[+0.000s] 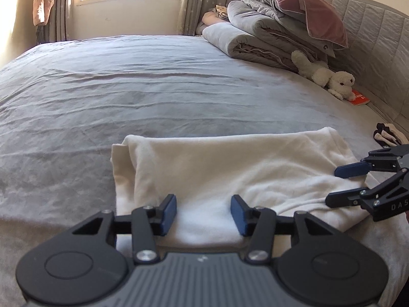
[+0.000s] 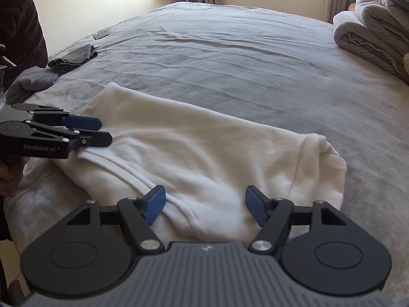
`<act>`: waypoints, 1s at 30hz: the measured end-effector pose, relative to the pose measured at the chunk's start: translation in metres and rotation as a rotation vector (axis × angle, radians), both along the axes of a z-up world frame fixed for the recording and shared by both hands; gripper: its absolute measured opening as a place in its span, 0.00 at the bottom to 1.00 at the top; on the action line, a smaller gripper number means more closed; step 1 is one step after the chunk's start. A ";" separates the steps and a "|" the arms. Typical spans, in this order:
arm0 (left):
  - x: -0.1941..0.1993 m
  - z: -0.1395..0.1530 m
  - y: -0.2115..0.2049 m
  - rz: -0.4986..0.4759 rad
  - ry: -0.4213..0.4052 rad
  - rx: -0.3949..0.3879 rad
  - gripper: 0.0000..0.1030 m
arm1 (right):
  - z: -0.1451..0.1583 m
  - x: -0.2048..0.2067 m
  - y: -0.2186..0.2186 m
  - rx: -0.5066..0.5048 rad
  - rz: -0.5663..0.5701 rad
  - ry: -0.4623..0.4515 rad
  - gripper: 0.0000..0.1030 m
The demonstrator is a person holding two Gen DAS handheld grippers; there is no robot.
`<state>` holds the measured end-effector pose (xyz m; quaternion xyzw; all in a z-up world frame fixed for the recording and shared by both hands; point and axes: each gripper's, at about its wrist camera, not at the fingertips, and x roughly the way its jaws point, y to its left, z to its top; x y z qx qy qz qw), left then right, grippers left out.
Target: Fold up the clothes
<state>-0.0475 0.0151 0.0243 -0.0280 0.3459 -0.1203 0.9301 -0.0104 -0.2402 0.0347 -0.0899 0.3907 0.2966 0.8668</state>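
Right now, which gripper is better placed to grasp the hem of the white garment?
Probably the right gripper: its open fingers straddle the ridged hem of the white garment, while the left gripper faces plain cloth.

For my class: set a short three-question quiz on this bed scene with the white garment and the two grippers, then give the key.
1. True or false: the white garment lies folded on the grey bed sheet.
2. What does the left gripper hold? A) the garment B) nothing C) the toy
3. Fill in: beside the stack of bedding lies a white plush ____.

Key: 1 true. 2 B: its jaws stand apart over the garment, like those of the right gripper. 3 toy.
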 end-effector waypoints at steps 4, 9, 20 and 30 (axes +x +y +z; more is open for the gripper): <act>-0.006 0.001 0.007 0.007 0.009 -0.026 0.49 | -0.001 -0.002 -0.015 0.019 -0.027 0.035 0.70; -0.013 0.003 0.017 0.001 0.032 -0.070 0.50 | 0.002 -0.009 -0.025 0.050 -0.080 0.063 0.71; -0.015 0.027 -0.001 -0.046 -0.090 -0.036 0.63 | 0.029 -0.004 -0.059 0.165 -0.248 -0.006 0.73; -0.004 0.000 -0.008 -0.032 0.010 -0.021 0.63 | 0.010 0.007 -0.046 0.047 -0.294 0.017 0.56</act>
